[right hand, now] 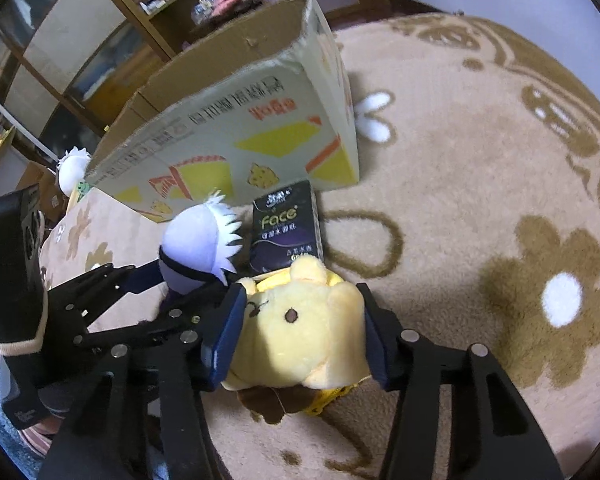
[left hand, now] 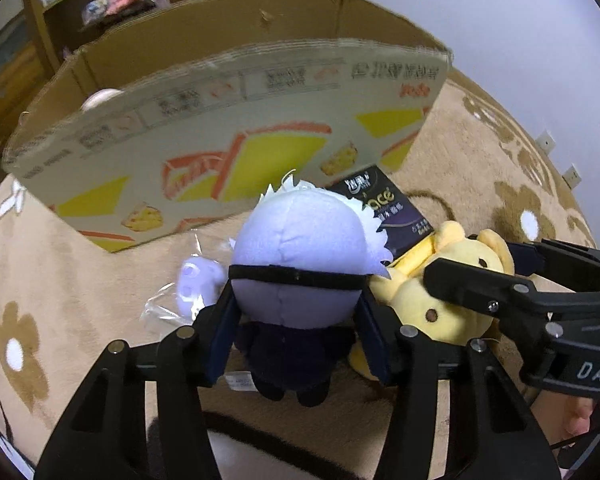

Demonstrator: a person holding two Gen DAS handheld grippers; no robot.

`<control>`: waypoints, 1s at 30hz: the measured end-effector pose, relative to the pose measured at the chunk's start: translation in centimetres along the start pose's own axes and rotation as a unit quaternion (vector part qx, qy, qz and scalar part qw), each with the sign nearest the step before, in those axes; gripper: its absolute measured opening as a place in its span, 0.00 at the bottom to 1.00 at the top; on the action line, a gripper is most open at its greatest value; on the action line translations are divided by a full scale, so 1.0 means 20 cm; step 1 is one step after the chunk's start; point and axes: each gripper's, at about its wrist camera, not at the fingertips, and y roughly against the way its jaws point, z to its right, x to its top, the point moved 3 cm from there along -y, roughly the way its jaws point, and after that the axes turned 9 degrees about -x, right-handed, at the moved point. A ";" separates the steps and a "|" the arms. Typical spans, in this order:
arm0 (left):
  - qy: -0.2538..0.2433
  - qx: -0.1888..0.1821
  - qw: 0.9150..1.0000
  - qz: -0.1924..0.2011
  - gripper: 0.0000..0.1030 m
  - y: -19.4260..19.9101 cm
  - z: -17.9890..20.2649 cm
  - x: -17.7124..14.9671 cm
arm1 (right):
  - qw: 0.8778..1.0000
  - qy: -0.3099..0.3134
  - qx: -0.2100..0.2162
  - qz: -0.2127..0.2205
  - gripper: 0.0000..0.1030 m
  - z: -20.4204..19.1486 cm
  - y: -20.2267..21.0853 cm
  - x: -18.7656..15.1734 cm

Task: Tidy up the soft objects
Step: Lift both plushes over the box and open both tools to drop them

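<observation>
A plush doll [left hand: 300, 240] with white spiky hair, a black blindfold and a dark body lies on the beige rug. My left gripper [left hand: 298, 300] is shut on it, one pad on each side of the head. Right beside it lies a yellow plush bear [right hand: 300, 328], with my right gripper [right hand: 302, 300] shut on its head. In the left wrist view the right gripper [left hand: 472, 264] reaches in from the right onto the bear [left hand: 420, 304]. The right wrist view shows the doll [right hand: 196, 244] and the left gripper [right hand: 168, 280] at the left.
An open cardboard box [left hand: 260, 56] [right hand: 220, 92] stands just behind the toys. A dark tissue pack [left hand: 384, 208] [right hand: 286, 228] lies between box and toys. A small white plush in a clear bag [left hand: 198, 280] lies left of the doll. The flowered rug [right hand: 480, 200] spreads to the right; shelves stand behind.
</observation>
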 end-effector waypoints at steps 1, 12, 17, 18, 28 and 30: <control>0.001 0.001 1.000 0.005 0.52 0.02 0.00 0.00 | 1.000 0.001 -0.001 0.006 0.55 0.00 0.01 0.00; 0.003 0.050 0.993 0.111 0.52 0.31 0.03 0.01 | 0.993 0.014 -0.004 0.119 0.53 0.01 0.28 0.06; -0.005 0.082 0.982 0.169 0.52 0.47 0.05 0.01 | 0.981 0.032 -0.009 0.189 0.53 -0.04 0.43 0.09; -0.006 0.085 0.981 0.176 0.52 0.50 0.04 0.02 | 0.980 0.034 -0.010 0.197 0.53 -0.04 0.45 0.09; -0.017 0.110 0.955 0.275 0.52 0.79 0.00 0.10 | 0.952 0.074 -0.023 0.296 0.53 -0.12 0.71 0.25; -0.018 0.113 0.952 0.284 0.53 0.82 -0.02 0.13 | 0.948 0.080 -0.026 0.307 0.53 -0.14 0.74 0.28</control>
